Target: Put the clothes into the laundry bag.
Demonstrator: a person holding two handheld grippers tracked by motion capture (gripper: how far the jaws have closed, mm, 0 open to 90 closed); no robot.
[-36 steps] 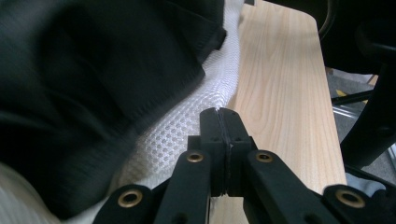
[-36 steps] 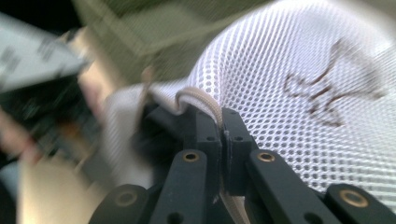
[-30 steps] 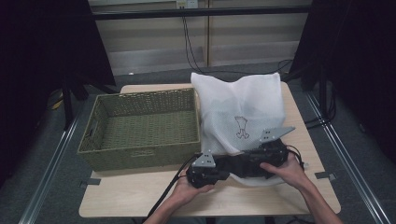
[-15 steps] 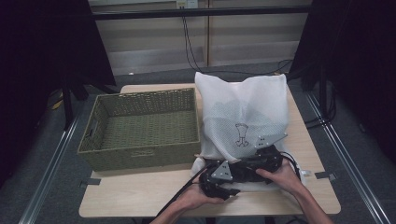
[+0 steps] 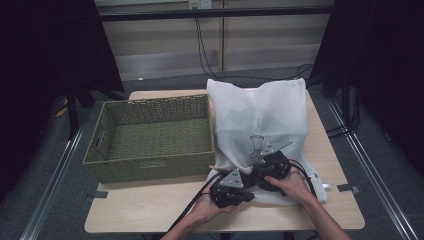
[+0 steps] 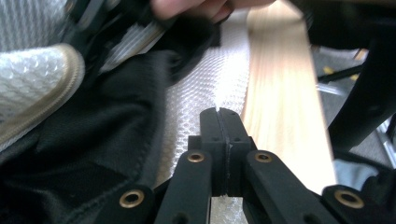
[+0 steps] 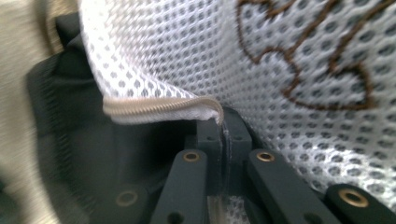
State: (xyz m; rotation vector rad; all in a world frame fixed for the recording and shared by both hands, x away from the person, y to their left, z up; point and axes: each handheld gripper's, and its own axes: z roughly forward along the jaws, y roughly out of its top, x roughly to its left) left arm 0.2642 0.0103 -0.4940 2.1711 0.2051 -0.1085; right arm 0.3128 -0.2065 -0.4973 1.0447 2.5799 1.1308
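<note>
While the rectangular light wooden table (image 5: 150, 220) is bearing an empty green woven wicker basket (image 5: 150, 137) beside the white mesh laundry bag (image 5: 260, 117), the right gripper (image 5: 270, 167) is pinching the bag's zippered edge (image 7: 159, 109) with jaws closed, and the left gripper (image 5: 231, 189), having just opened and shut again, is pinching mesh fabric (image 6: 205, 93) at the near hem.

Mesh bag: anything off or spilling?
Slightly. The mesh bag is open at its zipper edge, and dark cloth bulges out there, half in, half out. The basket sits square; nothing is spilled.
</note>
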